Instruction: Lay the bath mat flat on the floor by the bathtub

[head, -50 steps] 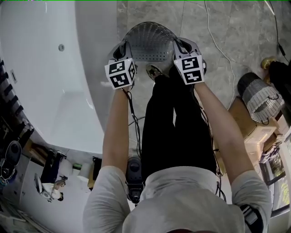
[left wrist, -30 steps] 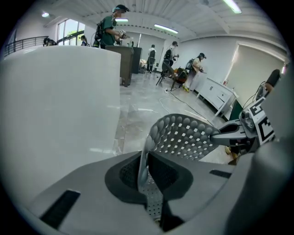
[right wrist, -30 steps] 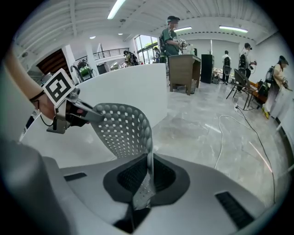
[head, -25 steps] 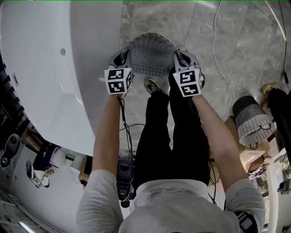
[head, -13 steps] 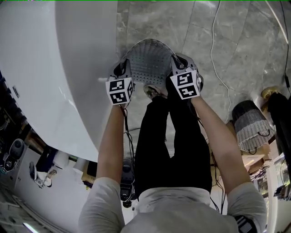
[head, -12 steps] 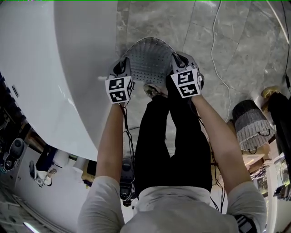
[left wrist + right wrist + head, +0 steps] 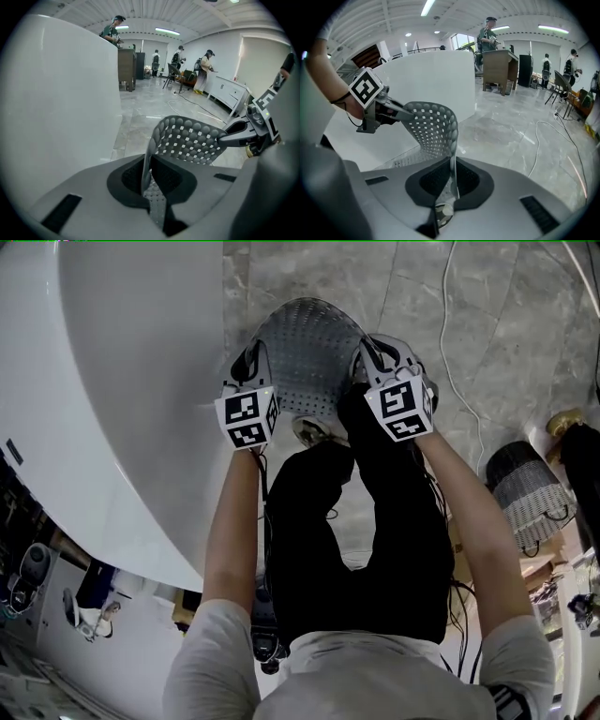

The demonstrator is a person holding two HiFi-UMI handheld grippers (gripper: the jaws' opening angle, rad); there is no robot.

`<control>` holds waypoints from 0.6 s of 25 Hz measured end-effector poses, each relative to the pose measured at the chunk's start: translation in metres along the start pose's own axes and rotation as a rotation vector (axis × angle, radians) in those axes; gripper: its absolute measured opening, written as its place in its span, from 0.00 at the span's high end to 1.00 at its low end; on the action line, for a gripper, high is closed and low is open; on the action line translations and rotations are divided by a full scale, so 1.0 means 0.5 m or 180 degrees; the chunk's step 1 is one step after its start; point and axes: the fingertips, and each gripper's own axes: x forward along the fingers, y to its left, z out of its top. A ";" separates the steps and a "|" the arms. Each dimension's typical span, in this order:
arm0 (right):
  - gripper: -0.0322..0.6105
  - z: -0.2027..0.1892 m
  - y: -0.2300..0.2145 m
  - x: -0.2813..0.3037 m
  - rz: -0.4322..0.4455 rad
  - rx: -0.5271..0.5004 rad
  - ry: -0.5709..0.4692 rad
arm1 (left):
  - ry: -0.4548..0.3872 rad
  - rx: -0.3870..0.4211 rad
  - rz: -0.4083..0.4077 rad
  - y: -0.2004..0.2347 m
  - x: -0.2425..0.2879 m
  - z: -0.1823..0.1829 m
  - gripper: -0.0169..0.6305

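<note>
Head view, and far left is the white bathtub (image 7: 122, 381), its curved wall sweeping down the frame. Just beside it comes the left gripper (image 7: 253, 362), marker cube facing up, jaws pinched together on the left edge of the grey bath mat (image 7: 307, 348). The mat bows between the two grippers, a perforated arch held over the grey marble floor (image 7: 487, 296), close to the tub's side. Whether its hanging part touches the tiles, I cannot tell. Below the mat a pale shoe (image 7: 309, 430) peeks out from black trousers (image 7: 375, 521). Across to the right gripper (image 7: 370, 351), and it is clamped on the mat's right edge, level with its partner. Further right, a white cable (image 7: 455, 343) snakes over the floor, and a wicker basket (image 7: 527, 491) lies tilted near the frame's edge.

Left gripper view now: tub wall filling the left, the mat's thin edge nipped tight between the dark pads, the dotted sheet curving away rightward to the other gripper's jaws (nice symmetrical grip, that). People stand far back in the hall.

Right gripper view: the left gripper with its marker cube sits at the left, the mat arching from it into these jaws, pads squeezed on the edge, the tub behind and the cable off to the right.
</note>
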 end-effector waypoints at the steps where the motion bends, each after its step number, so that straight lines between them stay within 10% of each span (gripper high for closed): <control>1: 0.91 -0.008 0.005 0.004 0.0005 -0.0045 0.0008 | -0.0013 -0.0002 0.0018 -0.003 0.007 -0.007 0.93; 15: 0.91 0.018 -0.074 0.094 -0.0277 -0.0371 -0.0256 | -0.0545 0.0025 0.0028 0.022 0.104 0.006 0.93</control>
